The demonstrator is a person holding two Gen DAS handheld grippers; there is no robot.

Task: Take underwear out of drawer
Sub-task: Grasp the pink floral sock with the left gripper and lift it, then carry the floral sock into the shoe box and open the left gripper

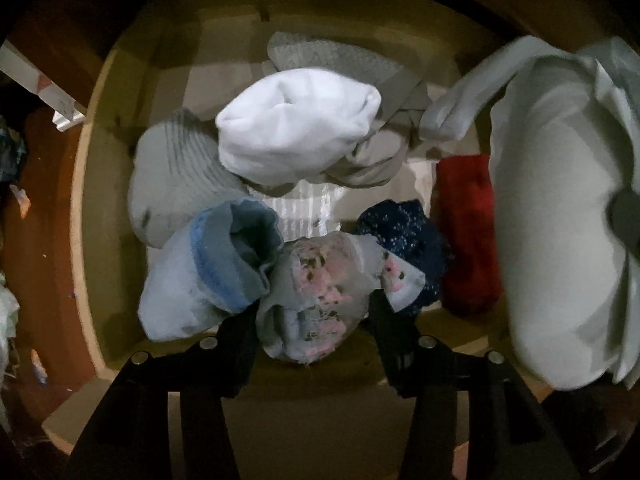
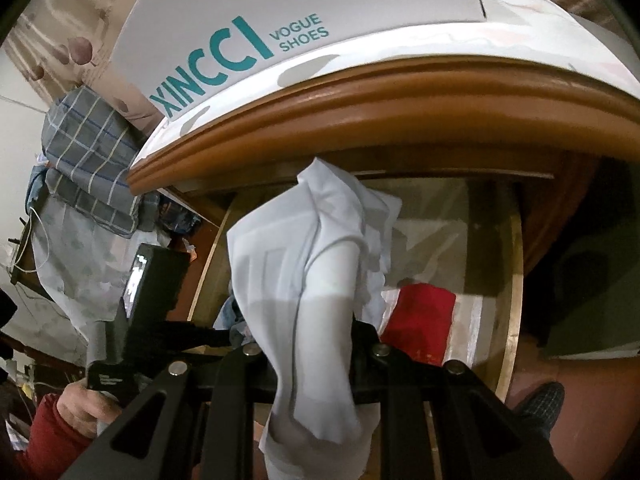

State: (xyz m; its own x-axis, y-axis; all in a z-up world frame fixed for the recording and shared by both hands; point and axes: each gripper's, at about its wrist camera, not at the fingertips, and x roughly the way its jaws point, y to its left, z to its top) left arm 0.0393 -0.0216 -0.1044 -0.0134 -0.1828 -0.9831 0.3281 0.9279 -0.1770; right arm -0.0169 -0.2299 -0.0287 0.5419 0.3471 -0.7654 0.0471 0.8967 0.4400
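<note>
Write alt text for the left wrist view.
The left hand-held gripper is shut on a floral garment inside an open wooden drawer of rolled socks and underwear. A pale cloth hangs at the right edge, beside a red item.

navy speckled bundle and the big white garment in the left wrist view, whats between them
A red folded piece lies between the navy speckled bundle and the big white garment, on the drawer floor, seen in the left wrist view.
</note>
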